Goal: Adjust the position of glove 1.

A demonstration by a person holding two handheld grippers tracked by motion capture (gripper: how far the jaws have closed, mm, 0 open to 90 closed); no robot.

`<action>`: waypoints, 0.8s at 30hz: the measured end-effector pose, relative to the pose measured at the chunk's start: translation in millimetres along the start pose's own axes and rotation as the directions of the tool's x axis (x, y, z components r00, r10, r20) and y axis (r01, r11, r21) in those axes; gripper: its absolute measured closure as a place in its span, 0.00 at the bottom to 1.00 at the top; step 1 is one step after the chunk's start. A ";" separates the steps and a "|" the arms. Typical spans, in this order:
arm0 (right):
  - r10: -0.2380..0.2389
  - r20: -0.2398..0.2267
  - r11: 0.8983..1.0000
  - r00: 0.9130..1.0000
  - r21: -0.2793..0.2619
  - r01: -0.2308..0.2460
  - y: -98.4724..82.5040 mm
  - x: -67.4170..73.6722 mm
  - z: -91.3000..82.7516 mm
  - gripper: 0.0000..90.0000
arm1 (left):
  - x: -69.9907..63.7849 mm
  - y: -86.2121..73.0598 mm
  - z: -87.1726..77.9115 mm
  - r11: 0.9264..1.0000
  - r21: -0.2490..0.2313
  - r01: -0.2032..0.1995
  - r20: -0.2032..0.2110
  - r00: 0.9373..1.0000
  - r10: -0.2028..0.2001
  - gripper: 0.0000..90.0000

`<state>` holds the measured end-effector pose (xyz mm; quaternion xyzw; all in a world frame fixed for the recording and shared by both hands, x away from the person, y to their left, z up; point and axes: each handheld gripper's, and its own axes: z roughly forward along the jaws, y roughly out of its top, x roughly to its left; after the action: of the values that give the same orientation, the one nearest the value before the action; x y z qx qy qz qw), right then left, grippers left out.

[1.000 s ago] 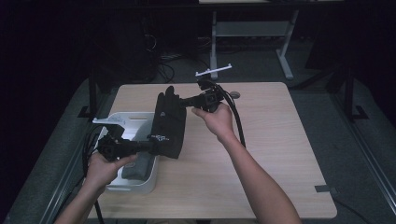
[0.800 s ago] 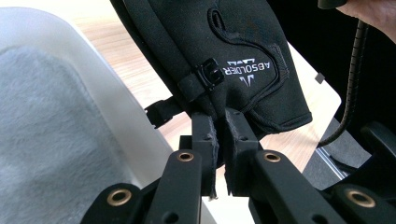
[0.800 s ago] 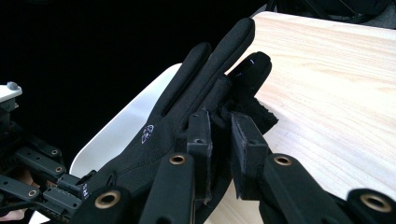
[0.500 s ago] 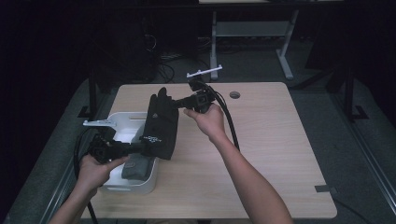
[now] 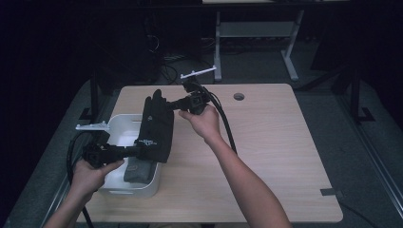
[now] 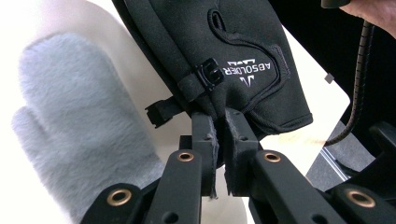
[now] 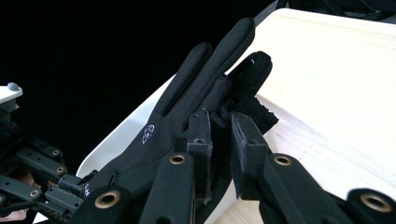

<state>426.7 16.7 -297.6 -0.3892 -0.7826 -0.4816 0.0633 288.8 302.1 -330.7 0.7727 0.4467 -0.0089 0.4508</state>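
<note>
A black glove hangs stretched between my two grippers above a white bin at the table's left. My left gripper is shut on the glove's cuff. In the left gripper view the jaws pinch the hem of the black glove below its white logo. My right gripper is shut on the finger end. In the right gripper view the pads clamp on the glove at the base of its fingers. A grey fluffy mitten lies inside the bin, close under the left gripper.
The wooden table stretches to the right, with a round cable hole near its far edge. Black cables trail from both grippers. A metal desk frame stands on the dark floor beyond the table.
Both hands have carried the glove to the left, from over the table's middle to above the white bin. The grips on cuff and fingers are unchanged.
</note>
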 end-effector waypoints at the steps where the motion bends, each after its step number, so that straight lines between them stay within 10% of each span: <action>1: -0.001 0.000 1.000 1.000 0.004 0.001 0.2 0.7 1.6 0.88 | 1.1 -0.8 -1.4 1.000 0.001 0.001 -0.001 1.000 -0.001 0.94; 24: -0.009 -0.042 0.999 0.999 0.040 0.010 -0.5 15.7 42.4 0.88 | 22.6 -26.4 -22.4 0.998 -0.011 0.063 -0.032 0.997 -0.063 0.94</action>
<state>427.2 59.2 -312.9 -0.3741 -0.7925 -0.4741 0.0851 275.2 338.4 -345.0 0.7562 0.4781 -0.0082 0.4467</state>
